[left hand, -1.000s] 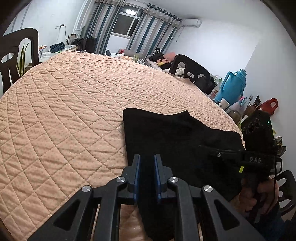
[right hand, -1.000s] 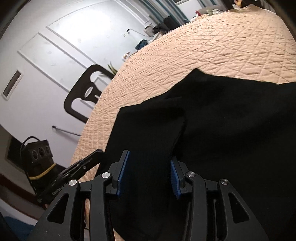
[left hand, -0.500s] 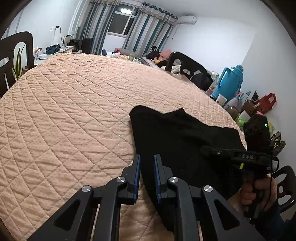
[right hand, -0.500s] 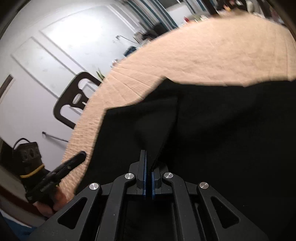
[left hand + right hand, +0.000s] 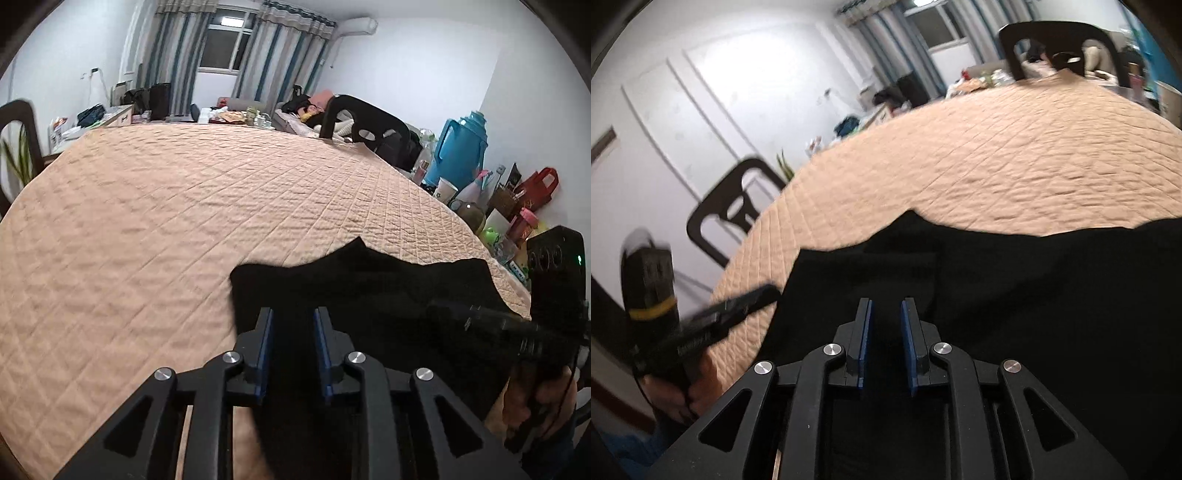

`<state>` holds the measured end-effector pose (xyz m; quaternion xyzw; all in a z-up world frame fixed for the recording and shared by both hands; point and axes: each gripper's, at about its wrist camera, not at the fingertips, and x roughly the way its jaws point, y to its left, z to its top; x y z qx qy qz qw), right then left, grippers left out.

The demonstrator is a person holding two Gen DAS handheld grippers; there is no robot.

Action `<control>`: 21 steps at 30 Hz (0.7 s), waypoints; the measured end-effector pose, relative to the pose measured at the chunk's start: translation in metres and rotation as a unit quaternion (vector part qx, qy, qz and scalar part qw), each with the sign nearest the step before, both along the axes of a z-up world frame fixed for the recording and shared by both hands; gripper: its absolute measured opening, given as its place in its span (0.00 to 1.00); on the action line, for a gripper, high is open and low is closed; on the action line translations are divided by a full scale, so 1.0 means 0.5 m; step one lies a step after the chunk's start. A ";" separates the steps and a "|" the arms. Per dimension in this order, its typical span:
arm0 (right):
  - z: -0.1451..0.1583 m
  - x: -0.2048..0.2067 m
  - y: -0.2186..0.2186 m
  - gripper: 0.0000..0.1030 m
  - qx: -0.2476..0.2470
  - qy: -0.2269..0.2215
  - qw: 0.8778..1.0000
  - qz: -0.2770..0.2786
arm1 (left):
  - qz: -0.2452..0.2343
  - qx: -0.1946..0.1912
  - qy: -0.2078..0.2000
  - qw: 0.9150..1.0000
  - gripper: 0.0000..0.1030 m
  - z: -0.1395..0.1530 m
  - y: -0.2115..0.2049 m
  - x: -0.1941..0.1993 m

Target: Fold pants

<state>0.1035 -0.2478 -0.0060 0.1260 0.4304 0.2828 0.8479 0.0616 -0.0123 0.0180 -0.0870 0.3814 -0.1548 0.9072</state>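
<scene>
Black pants point(image 5: 369, 295) lie bunched in folds at the near edge of a peach quilted table cover point(image 5: 166, 221). My left gripper point(image 5: 292, 319) is open, its blue-padded jaws apart over the left edge of the pants. My right gripper point(image 5: 886, 310) is open, jaws apart above the black pants point(image 5: 1034, 295). The right gripper's body shows at the right of the left wrist view point(image 5: 517, 328), and the left gripper's body at the left of the right wrist view point(image 5: 713, 321). Nothing is held.
Dark chairs stand at the table's far side point(image 5: 364, 122) and left side point(image 5: 735, 206). A blue thermos point(image 5: 461, 151), cups, bottles and a red bag point(image 5: 535, 188) crowd a surface at the right. Clutter and curtains lie beyond the table.
The right gripper shut on the pants half a second ago and has now opened. The left gripper's jaws have opened wider. The pants' far edge is more bunched.
</scene>
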 end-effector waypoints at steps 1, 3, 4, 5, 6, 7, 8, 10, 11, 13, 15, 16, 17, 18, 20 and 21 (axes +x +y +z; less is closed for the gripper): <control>-0.006 0.005 0.007 0.15 -0.006 0.006 1.000 0.005 | 0.001 0.006 0.006 1.000 0.24 -0.004 -0.003 0.014; -0.025 0.023 0.023 0.15 -0.027 0.024 0.999 0.005 | -0.004 0.024 0.020 1.000 0.24 -0.023 -0.014 0.043; -0.033 0.032 0.023 0.14 -0.035 0.031 0.999 0.003 | -0.008 0.030 0.034 0.999 0.23 -0.040 -0.017 0.058; -0.032 0.036 0.010 0.14 -0.030 0.030 0.999 -0.005 | -0.009 0.026 0.029 0.999 0.24 -0.040 -0.016 0.059; -0.030 0.039 0.007 0.14 -0.036 0.032 0.999 -0.013 | -0.011 0.025 0.030 0.999 0.24 -0.037 -0.017 0.058; -0.024 0.038 0.000 0.15 -0.052 0.023 0.998 -0.024 | -0.011 0.027 0.030 0.999 0.24 -0.035 -0.017 0.053; -0.021 0.036 0.009 0.15 -0.064 0.016 0.997 -0.031 | -0.011 0.028 0.027 0.999 0.24 -0.034 -0.015 0.044; -0.013 0.017 0.000 0.15 -0.049 0.004 0.999 -0.022 | -0.016 0.027 0.024 0.999 0.24 -0.032 -0.014 0.015; -0.009 0.001 -0.004 0.15 -0.036 -0.003 0.999 -0.011 | -0.020 0.024 0.022 0.999 0.24 -0.030 -0.013 -0.004; -0.002 -0.042 0.000 0.15 -0.038 -0.025 0.999 0.009 | -0.031 0.021 0.015 0.999 0.24 -0.024 -0.011 -0.041; -0.013 -0.079 0.005 0.15 -0.049 -0.030 0.998 0.035 | -0.035 0.019 0.010 0.999 0.24 -0.023 -0.008 -0.083; -0.024 -0.091 0.010 0.15 -0.056 -0.024 0.997 0.046 | -0.037 0.016 0.010 0.999 0.24 -0.024 -0.006 -0.099; -0.037 -0.104 0.013 0.15 -0.065 -0.020 0.996 0.057 | -0.038 0.014 0.013 0.999 0.24 -0.028 -0.003 -0.113; -0.037 -0.120 0.008 0.15 -0.063 -0.041 0.996 0.058 | -0.038 0.012 0.015 0.999 0.24 -0.030 -0.003 -0.121; -0.040 -0.137 -0.003 0.15 -0.071 -0.045 0.995 0.057 | -0.040 0.013 0.014 0.999 0.24 -0.037 -0.004 -0.143; -0.041 -0.142 -0.007 0.15 -0.073 -0.045 0.995 0.054 | -0.039 0.018 0.008 0.999 0.24 -0.036 -0.005 -0.154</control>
